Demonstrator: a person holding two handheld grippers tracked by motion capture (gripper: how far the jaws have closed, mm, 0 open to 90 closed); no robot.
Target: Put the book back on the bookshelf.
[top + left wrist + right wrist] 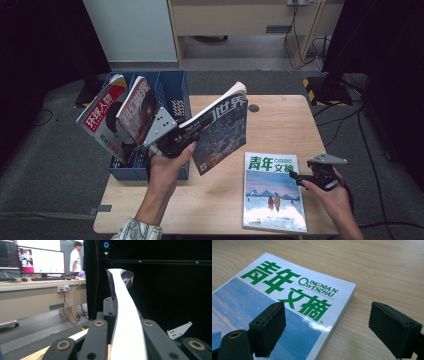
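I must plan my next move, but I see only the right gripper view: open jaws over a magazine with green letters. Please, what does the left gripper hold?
Observer: The left gripper is shut on a dark magazine, lifted above the table.
Operator: Where could it go?
Observer: A blue file rack stands at the table's left end, with two magazines leaning in it.
Operator: And my magazine?
Observer: The green-lettered magazine lies flat near the front edge; the right gripper is at its right side.

Flat magazine title: green 青年文摘, with "QINGNIAN WENZHAI" beside it
Held magazine cover: 世界, the rest hidden
Red-banded magazine in the rack: 环球人物
Second racked magazine: title too blurred to read
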